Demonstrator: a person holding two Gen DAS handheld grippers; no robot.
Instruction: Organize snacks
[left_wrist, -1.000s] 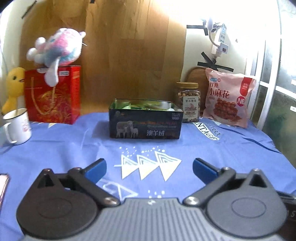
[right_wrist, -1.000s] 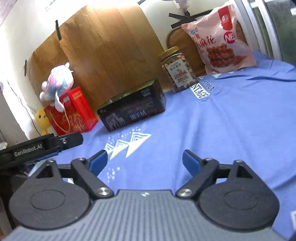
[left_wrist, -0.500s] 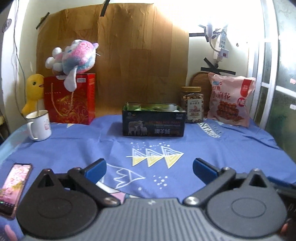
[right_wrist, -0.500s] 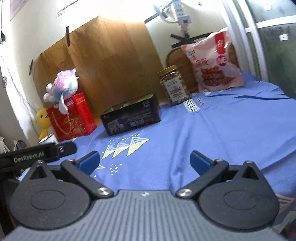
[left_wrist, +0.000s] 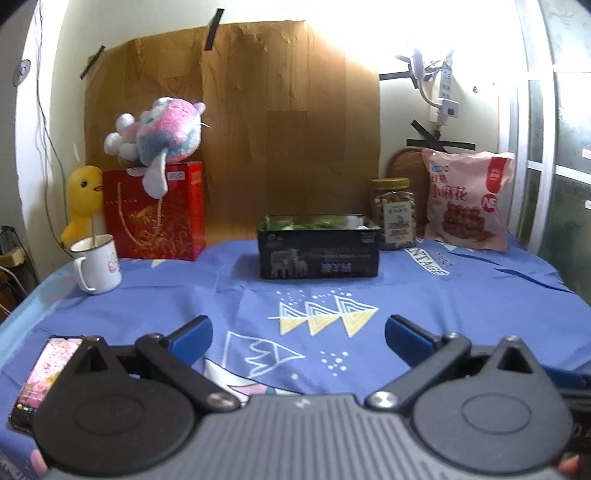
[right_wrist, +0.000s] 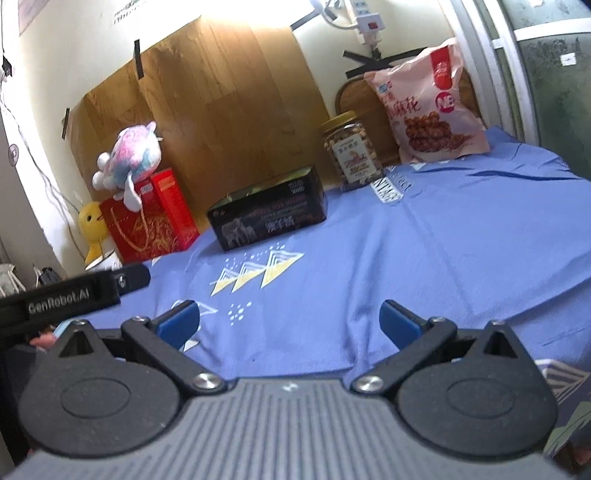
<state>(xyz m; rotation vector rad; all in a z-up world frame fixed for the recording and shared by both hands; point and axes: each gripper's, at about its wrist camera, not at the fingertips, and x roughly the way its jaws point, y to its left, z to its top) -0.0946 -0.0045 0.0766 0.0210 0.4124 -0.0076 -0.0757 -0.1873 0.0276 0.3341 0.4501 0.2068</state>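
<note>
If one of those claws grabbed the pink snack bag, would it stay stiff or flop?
The pink snack bag looks like thin puffy film leaning on a board, so it would probably crumple, sag and feel light. Its glossy surface might slip.

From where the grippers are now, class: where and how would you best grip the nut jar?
Probably grip the jar across its clear body below the gold lid, coming level from the front: it stands upright, and the tin crowds its left while the pink bag sits behind-right.

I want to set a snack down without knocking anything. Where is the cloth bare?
Bare: the blue cloth between the dark tin and the near edge, and its right half. Crowded: the back row, red gift bag to jar and pink snack bag; mug and phone at left.
</note>
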